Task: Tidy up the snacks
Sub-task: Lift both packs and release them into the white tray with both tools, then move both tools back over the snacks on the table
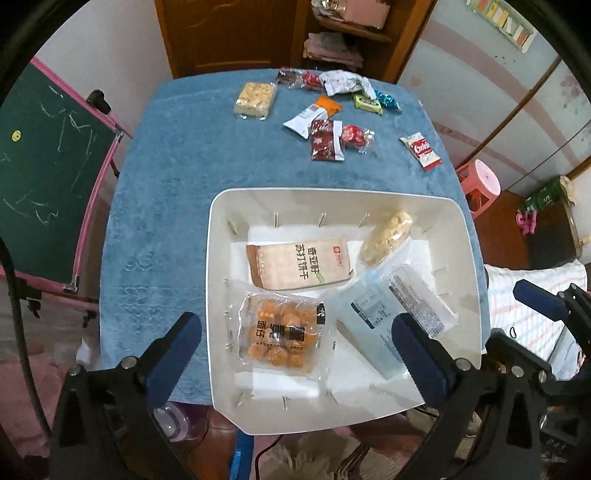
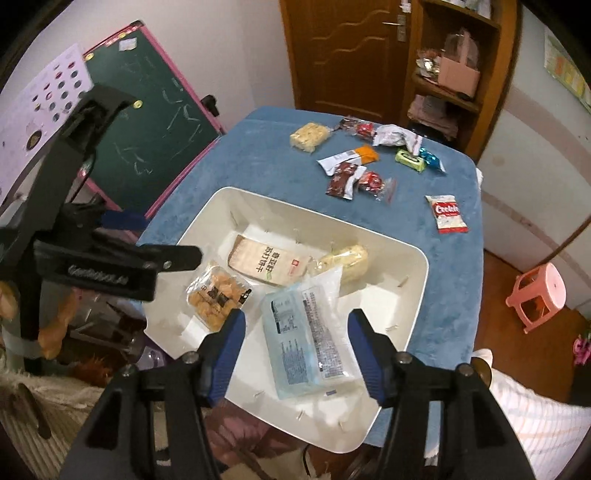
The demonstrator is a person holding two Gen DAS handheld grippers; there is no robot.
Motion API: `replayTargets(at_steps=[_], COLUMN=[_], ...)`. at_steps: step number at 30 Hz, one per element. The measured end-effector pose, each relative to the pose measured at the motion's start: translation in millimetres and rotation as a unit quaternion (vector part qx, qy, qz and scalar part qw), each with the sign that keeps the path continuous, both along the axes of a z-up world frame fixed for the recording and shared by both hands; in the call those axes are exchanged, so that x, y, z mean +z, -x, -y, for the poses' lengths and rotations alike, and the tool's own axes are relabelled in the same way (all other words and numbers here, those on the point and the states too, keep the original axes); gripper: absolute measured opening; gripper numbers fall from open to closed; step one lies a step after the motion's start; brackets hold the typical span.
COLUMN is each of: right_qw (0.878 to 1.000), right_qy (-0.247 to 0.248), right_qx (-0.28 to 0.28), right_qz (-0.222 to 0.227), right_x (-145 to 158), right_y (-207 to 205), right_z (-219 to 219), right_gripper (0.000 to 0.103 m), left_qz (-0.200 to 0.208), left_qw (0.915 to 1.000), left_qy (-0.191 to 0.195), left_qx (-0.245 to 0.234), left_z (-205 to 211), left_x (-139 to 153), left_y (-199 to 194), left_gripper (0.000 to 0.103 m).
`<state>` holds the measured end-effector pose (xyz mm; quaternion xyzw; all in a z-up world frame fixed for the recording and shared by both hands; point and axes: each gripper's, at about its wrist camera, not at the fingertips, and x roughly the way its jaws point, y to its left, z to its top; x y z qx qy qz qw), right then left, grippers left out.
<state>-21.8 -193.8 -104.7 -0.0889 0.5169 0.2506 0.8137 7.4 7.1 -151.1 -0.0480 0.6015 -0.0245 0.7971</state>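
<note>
Both your grippers hang spread and empty over the white bin (image 2: 413, 295), the right gripper (image 2: 295, 354) straddling the pale blue packet (image 2: 295, 332); next, reach ahead to the loose cookie packet (image 2: 447, 214), pinching it mid-body

1. I see a white bin (image 1: 469, 236) at the centre of the frame, smooth plastic with a soft sheen.
2. Under it, the blue table cover (image 1: 166, 184) looks like matt, napped cloth.
3. The clear wrapper of the orange snack pack (image 1: 280, 332) at lower centre is glossy film.
4. The beige cracker packet (image 1: 299, 264) looks matt.
5. My left gripper (image 1: 291, 350) has black matt plastic arms and blue pads (image 1: 173, 354).
6. At the top of the frame, the door (image 1: 229, 33) is varnished wood.
</note>
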Motion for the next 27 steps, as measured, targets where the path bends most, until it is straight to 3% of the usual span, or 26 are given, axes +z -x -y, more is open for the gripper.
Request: replayTargets(at_steps=[13,27], right_qw=[0.993,0.988], right_qy=[-0.043,-0.045], right_qx=[-0.096,-0.137], right_qz=[-0.055,-0.059], right_x=[-8.0,-12.0], right_y=[-23.2,-42.5], right_z=[29.1,43.8], right_gripper=[0.058,0.058], left_qz=[0.024,0.025], left_qw=[0.9994,0.9982], left_qy=[-0.023,-0.032], left_qx=[-0.008,-0.045], left_z=[4.8,24.8], left_x=[12.3,13.8], left_y=[4.8,-23.5], left_gripper=[0.102,0.102])
